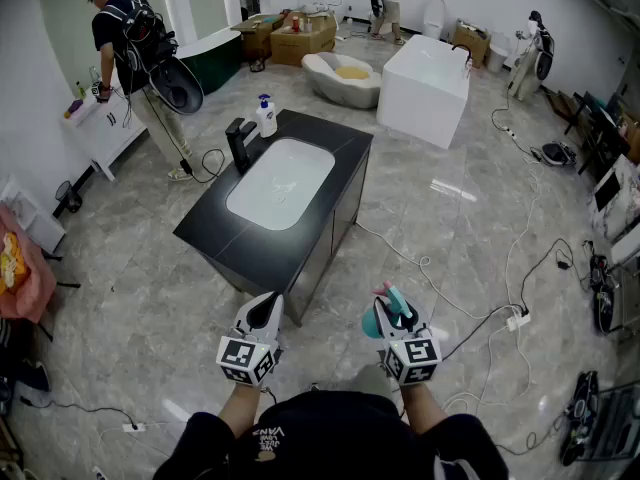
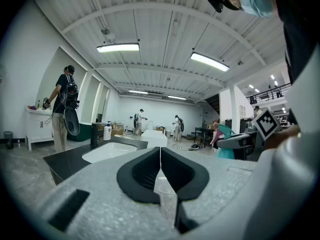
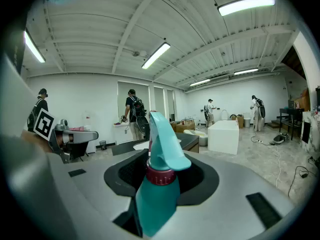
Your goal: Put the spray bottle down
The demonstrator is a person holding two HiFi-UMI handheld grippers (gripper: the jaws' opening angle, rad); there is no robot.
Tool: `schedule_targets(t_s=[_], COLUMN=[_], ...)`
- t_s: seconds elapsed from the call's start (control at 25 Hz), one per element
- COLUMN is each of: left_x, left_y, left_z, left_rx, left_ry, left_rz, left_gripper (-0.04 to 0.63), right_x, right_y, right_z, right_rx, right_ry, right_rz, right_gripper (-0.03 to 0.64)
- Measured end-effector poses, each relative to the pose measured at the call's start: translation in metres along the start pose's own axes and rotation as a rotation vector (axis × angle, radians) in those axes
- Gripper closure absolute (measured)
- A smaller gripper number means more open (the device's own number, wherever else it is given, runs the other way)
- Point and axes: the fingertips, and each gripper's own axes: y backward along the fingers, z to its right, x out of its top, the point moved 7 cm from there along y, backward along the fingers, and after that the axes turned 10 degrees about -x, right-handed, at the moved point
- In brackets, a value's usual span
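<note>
**Supporting surfaces, head view.** At the centre of the frame you face a black counter (image 1: 215,230) with a white basin (image 1: 280,183) sunk into its top. At the counter's upper-left end a black faucet (image 1: 240,143) stands upright. Just beside it is a white pump bottle (image 1: 266,117) with a blue head. The counter stands on a grey tiled floor (image 1: 130,308). Above centre, the floor carries a white rectangular tub (image 1: 425,88), an oval tub (image 1: 342,78) and cardboard boxes (image 1: 303,36). At the lower right, you see loose cables (image 1: 420,263) and a power strip (image 1: 518,319) lying on the tiles.
</note>
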Motion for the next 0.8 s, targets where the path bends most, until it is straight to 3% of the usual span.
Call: schedule_targets(t_s=[0.44, 0.8], left_x=[0.000, -0.006], left_y=[0.006, -0.005], left_z=[-0.014, -0.012], left_rx=[-0.037, -0.059], left_ry=[-0.006, -0.004], left_rz=[0.001, -0.029], left_gripper=[0.575, 0.575], right_x=[0.005, 0.003], right_y=[-0.008, -0.015], right_z=[-0.021, -0.011], right_rx=[-0.019, -0.024], right_ry=[-0.011, -0.043], right_rz=[0.013, 0.025], right_gripper=[0.448, 0.446])
